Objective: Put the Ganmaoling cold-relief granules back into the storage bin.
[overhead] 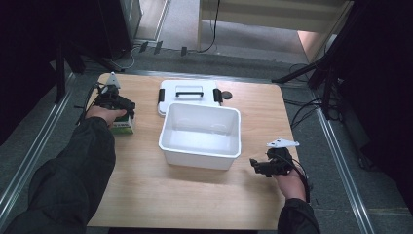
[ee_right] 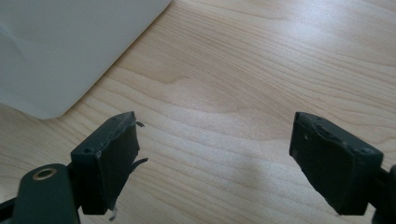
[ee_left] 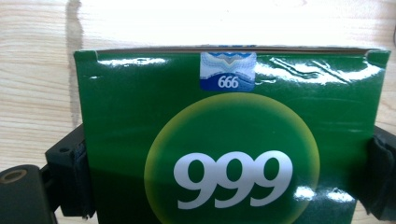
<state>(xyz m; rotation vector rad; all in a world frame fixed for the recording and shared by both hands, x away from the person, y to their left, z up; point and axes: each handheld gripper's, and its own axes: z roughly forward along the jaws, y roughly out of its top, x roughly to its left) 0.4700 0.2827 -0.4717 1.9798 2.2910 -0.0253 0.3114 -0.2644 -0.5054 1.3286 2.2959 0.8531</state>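
Note:
A green box (ee_left: 229,140) printed with a white "999" lies on the wooden table at the left (overhead: 122,125). My left gripper (overhead: 127,110) has a jaw against each side of that box, shut on it. A white open bin (overhead: 200,135) stands mid-table, nothing visible inside. Its white lid (overhead: 189,94) with black latches lies flat just behind it. My right gripper (ee_right: 215,156) hovers low over bare wood to the right of the bin (overhead: 257,165), jaws wide apart and holding nothing. A corner of the bin (ee_right: 60,51) appears at the upper left of the right gripper view.
A small dark round object (overhead: 226,95) lies beside the lid's right end. The wooden table (overhead: 195,195) has free room along its near side and right side. Cables and dark stands surround the table on the floor.

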